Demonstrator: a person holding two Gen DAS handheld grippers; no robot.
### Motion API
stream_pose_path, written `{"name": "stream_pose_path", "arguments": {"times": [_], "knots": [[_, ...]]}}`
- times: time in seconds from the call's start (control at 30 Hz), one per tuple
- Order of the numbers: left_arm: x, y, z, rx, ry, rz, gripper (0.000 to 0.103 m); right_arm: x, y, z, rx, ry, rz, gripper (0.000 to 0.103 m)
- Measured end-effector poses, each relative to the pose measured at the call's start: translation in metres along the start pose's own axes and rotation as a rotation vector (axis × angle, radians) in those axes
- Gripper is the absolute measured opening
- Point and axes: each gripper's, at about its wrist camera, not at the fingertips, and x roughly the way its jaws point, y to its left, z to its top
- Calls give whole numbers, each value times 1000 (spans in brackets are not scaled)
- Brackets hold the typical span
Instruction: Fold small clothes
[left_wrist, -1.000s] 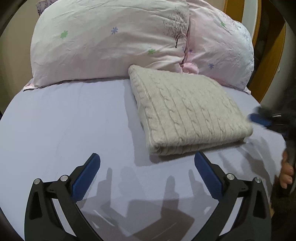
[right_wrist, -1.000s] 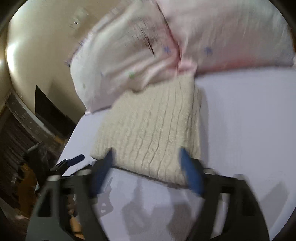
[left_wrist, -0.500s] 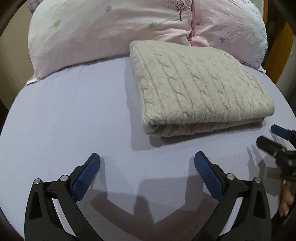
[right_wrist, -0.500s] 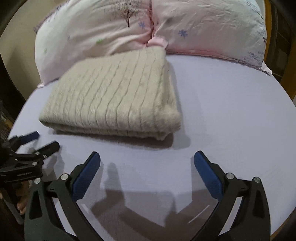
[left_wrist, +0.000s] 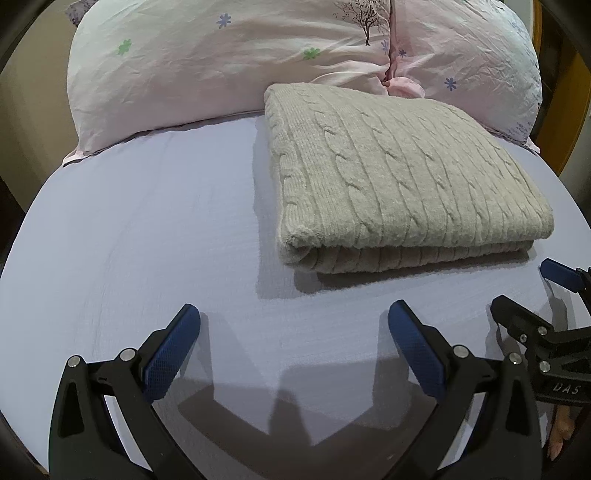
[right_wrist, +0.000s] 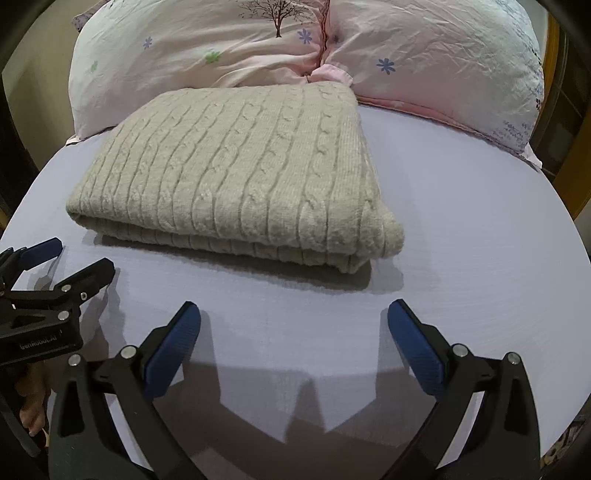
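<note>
A beige cable-knit sweater (left_wrist: 399, 181) lies folded into a thick rectangle on the lilac bed sheet (left_wrist: 147, 236); it also shows in the right wrist view (right_wrist: 243, 177). My left gripper (left_wrist: 293, 332) is open and empty, low over the sheet just in front of the sweater's left front corner. My right gripper (right_wrist: 293, 332) is open and empty, in front of the sweater's right front corner. Each gripper shows at the edge of the other's view, the right one (left_wrist: 532, 295) and the left one (right_wrist: 59, 266), both with jaws apart.
Two pink floral pillows (left_wrist: 236, 59) (right_wrist: 436, 62) lean behind the sweater, touching its far edge. A wooden bed frame (right_wrist: 554, 85) rises at the right. Bare sheet (right_wrist: 480, 229) lies to the sweater's right, and more (left_wrist: 147, 236) to its left.
Both grippers have swung to face the folded sweater squarely and moved closer to it, side by side. The sweater has not moved. Both stay open.
</note>
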Motion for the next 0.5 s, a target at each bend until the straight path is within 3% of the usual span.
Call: {"name": "stream_pose_path", "arguments": {"times": [0.5], "knots": [[0, 0, 0, 8, -3, -4, 102, -1, 1, -1, 2, 0, -2, 101]]}}
